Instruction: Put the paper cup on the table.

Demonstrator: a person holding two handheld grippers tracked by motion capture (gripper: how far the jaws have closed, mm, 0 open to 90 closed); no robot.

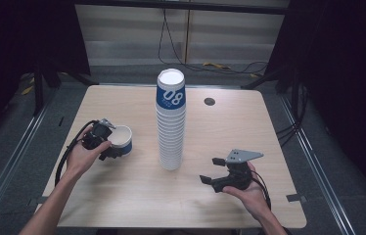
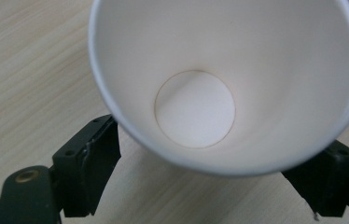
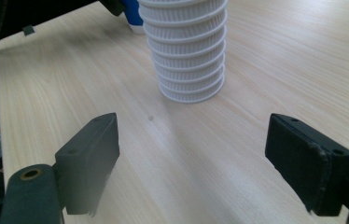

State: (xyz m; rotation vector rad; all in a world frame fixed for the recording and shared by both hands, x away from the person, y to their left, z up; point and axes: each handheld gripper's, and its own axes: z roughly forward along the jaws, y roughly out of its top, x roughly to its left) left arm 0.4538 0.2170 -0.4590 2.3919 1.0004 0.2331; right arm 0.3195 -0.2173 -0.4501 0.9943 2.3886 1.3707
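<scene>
Black jaws of the left gripper [image 2: 210,186] clamp a paper cup [image 2: 228,84].

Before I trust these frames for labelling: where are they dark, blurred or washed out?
High view: room edges black, table evenly lit, cup stack sharp. Left gripper view: single cup bright, nearly washed out, its near rim soft. Right gripper view: the right gripper shows its near jaw blurred at the tip, stack base crisp.
</scene>
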